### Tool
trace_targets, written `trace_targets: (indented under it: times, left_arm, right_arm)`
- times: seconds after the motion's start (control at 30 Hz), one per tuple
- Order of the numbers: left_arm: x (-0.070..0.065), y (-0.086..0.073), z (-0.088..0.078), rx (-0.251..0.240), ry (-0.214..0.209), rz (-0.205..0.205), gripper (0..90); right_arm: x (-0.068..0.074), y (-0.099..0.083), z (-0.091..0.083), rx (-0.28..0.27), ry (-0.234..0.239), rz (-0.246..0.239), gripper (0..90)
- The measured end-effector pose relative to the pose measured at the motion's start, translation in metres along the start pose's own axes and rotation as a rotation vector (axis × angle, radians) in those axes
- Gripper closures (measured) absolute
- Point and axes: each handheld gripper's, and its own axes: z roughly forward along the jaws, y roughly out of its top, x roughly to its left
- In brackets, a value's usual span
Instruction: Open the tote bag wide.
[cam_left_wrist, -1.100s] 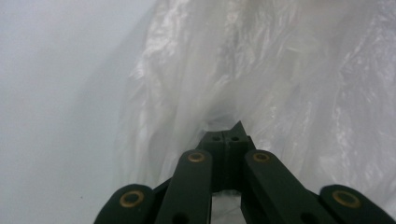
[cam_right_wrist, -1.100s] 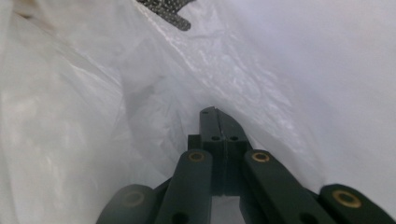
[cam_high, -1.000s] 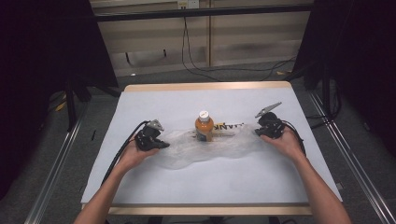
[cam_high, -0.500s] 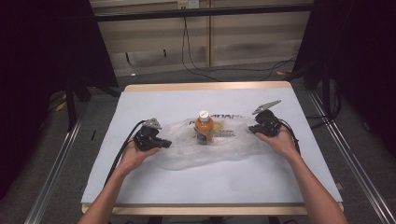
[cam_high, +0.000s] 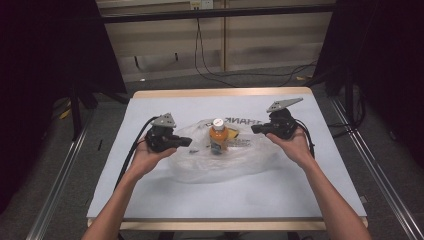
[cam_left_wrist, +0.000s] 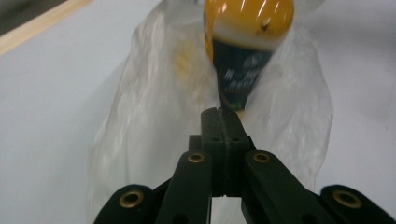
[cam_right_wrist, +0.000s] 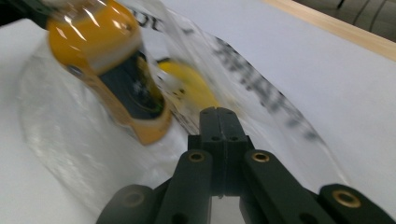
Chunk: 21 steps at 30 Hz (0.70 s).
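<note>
A bottle of orange drink (cam_high: 218, 136) with a white cap stands upright in the middle of the table, inside a clear plastic bag (cam_high: 220, 162) with black print. My left gripper (cam_high: 187, 142) is shut on the bag's left edge, and my right gripper (cam_high: 254, 129) is shut on its right edge. In the left gripper view the closed jaws (cam_left_wrist: 222, 114) pinch the film in front of the bottle (cam_left_wrist: 247, 42). In the right gripper view the closed jaws (cam_right_wrist: 218, 114) hold the printed film (cam_right_wrist: 261, 93) beside the tilted-looking bottle (cam_right_wrist: 116, 65).
The table (cam_high: 300, 190) has a white top with a wooden rim. Metal rails run along both sides on the floor. Cables (cam_high: 210, 65) lie on the floor behind the table's far edge. Dark curtains stand left and right.
Both grippers have risen a little with the bag's edges, and the right one has drifted slightly inward. The film has drawn up around the bottle, which stays upright.
</note>
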Motion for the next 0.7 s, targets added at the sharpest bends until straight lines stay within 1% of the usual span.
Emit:
trace_targets:
  times: [0.03, 0.1, 0.13, 0.17, 0.2, 0.23, 0.27, 0.3, 0.33, 0.37, 0.4, 0.43, 0.47, 0.53, 0.57, 0.6, 0.63, 0.67, 0.7]
  left_arm:
    - [0.0, 0.006, 0.005, 0.003, -0.003, 0.008, 90.0]
    - [0.005, 0.014, 0.017, 0.004, -0.021, -0.003, 90.0]
    - [0.008, 0.016, 0.027, 0.0, -0.026, -0.02, 90.0]
    - [0.011, 0.017, 0.037, 0.026, -0.023, -0.026, 90.0]
    - [0.015, 0.017, 0.047, 0.064, -0.019, -0.013, 90.0]
    - [0.017, 0.016, 0.058, 0.081, -0.02, -0.034, 90.0]
    - [0.022, 0.015, 0.066, 0.123, -0.022, -0.02, 90.0]
    - [0.024, 0.013, 0.076, 0.137, -0.018, -0.05, 90.0]
    - [0.028, 0.01, 0.083, 0.176, -0.012, -0.038, 90.0]
    - [0.03, 0.007, 0.092, 0.188, -0.017, -0.063, 90.0]
    - [0.032, 0.004, 0.098, 0.198, -0.006, -0.073, 90.0]
    - [0.034, 0.002, 0.102, 0.202, -0.002, -0.081, 90.0]
    - [0.037, 0.0, 0.106, 0.197, -0.002, -0.094, 90.0]
    - [0.042, -0.002, 0.11, 0.237, 0.014, -0.079, 90.0]
    - [0.044, -0.004, 0.111, 0.239, 0.016, -0.093, 90.0]
    - [0.046, -0.004, 0.111, 0.236, 0.024, -0.097, 90.0]
    - [0.047, -0.004, 0.111, 0.234, 0.036, -0.11, 90.0]
    - [0.05, -0.004, 0.11, 0.24, 0.032, -0.11, 90.0]
    - [0.05, -0.004, 0.11, 0.237, 0.05, -0.13, 90.0]
  right_arm:
    - [0.004, 0.003, 0.002, -0.003, 0.0, -0.008, 90.0]
    - [0.014, 0.006, 0.007, 0.011, 0.029, -0.027, 90.0]
    - [0.019, 0.006, 0.012, 0.029, 0.035, -0.035, 90.0]
    - [0.023, 0.005, 0.019, 0.044, 0.046, -0.038, 90.0]
    - [0.027, 0.002, 0.027, 0.072, 0.055, -0.038, 90.0]
    - [0.031, -0.001, 0.036, 0.104, 0.056, -0.05, 90.0]
    - [0.035, -0.004, 0.044, 0.129, 0.066, -0.057, 90.0]
    - [0.037, -0.008, 0.052, 0.148, 0.063, -0.057, 90.0]
    - [0.039, -0.012, 0.059, 0.164, 0.076, -0.05, 90.0]
    - [0.04, -0.016, 0.065, 0.18, 0.074, -0.056, 90.0]
    - [0.041, -0.02, 0.07, 0.195, 0.082, -0.058, 90.0]
    - [0.041, -0.023, 0.074, 0.205, 0.094, -0.06, 90.0]
    - [0.042, -0.027, 0.076, 0.218, 0.096, -0.068, 90.0]
    - [0.044, -0.032, 0.077, 0.217, 0.112, -0.064, 90.0]
    - [0.045, -0.034, 0.077, 0.226, 0.113, -0.066, 90.0]
    - [0.046, -0.036, 0.076, 0.238, 0.111, -0.07, 90.0]
    - [0.047, -0.038, 0.075, 0.238, 0.12, -0.071, 90.0]
    - [0.048, -0.04, 0.073, 0.243, 0.126, -0.077, 90.0]
    - [0.049, -0.042, 0.071, 0.248, 0.126, -0.08, 90.0]
